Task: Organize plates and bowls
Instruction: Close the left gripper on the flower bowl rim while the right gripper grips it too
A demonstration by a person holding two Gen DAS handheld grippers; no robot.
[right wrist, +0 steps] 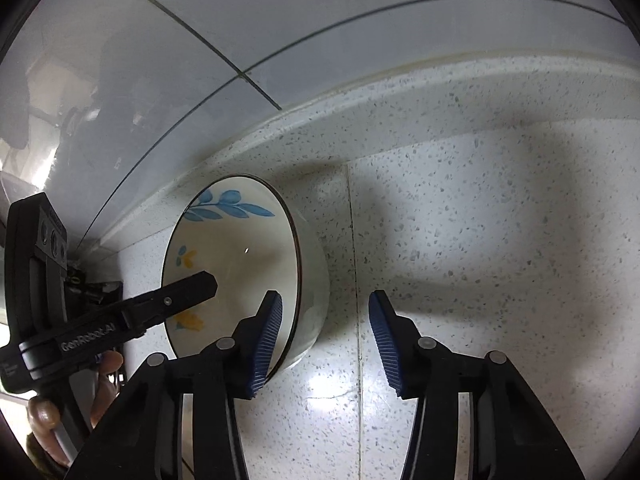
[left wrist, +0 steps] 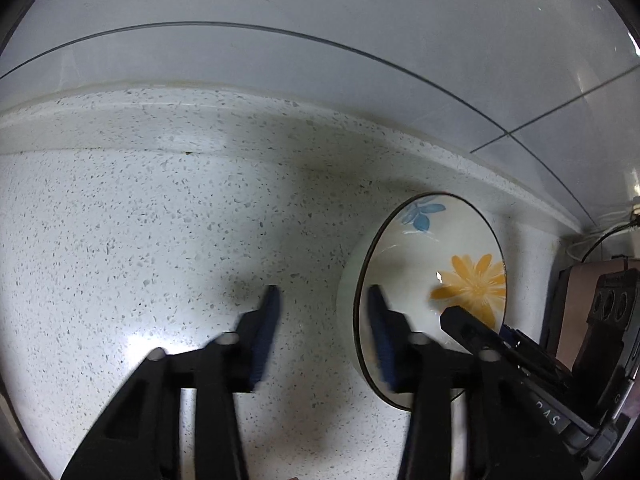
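Note:
A cream bowl [left wrist: 424,264] with blue leaf and orange flower prints and a dark rim stands on the speckled counter near the back ledge. My left gripper [left wrist: 322,300] is open, its right finger inside the bowl and its left finger outside, astride the left wall. In the right wrist view the same bowl [right wrist: 236,248] has my right gripper [right wrist: 324,308] open astride its right wall, left finger inside. Each gripper shows in the other's view: the right gripper's finger [left wrist: 464,320] and the left gripper's finger [right wrist: 188,288] reach into the bowl.
The white speckled counter [left wrist: 160,240] has a raised back ledge [left wrist: 200,120] under a grey tiled wall [left wrist: 320,20]. A seam in the counter [right wrist: 354,240] runs beside the bowl. The person's hand [right wrist: 100,380] holds the left gripper.

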